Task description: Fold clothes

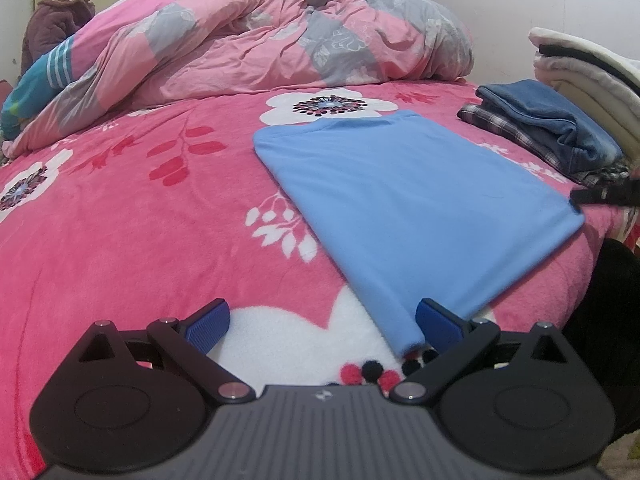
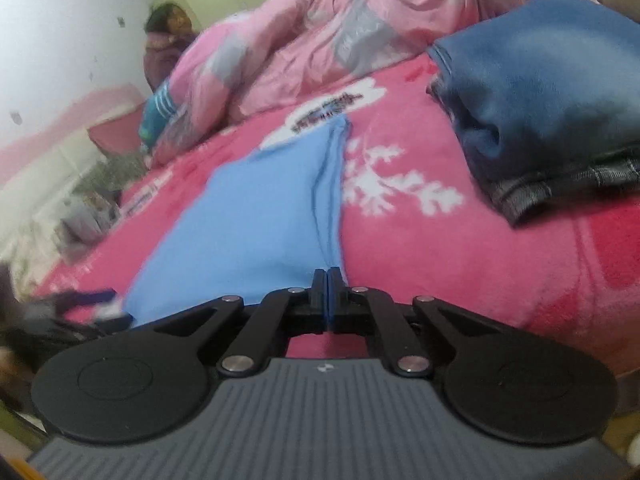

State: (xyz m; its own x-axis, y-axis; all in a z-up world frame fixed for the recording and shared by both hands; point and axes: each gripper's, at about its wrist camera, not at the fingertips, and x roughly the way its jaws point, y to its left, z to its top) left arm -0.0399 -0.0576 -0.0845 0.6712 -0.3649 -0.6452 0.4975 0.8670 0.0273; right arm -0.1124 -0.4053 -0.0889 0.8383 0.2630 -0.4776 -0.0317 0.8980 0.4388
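Left wrist view: my left gripper hangs low over the bed, fingers spread wide and released. The light blue garment lies flat on the bed, partly folded into a long panel. Its near rolled corner sits just inside my right-hand finger, not pinched. I judge this hand is waiting beside that corner, ready to take it for the next fold.

Right wrist view, blurred: my right gripper has its fingers clenched together at the garment's near edge. Whether fabric is caught between them, I cannot tell. In the left view its tip shows at the garment's far-side corner.

Beyond the garment on that same far side sits a stack of folded clothes, kept apart, likely finished pieces. A bunched quilt lies well behind the garment, with a person seated past it.
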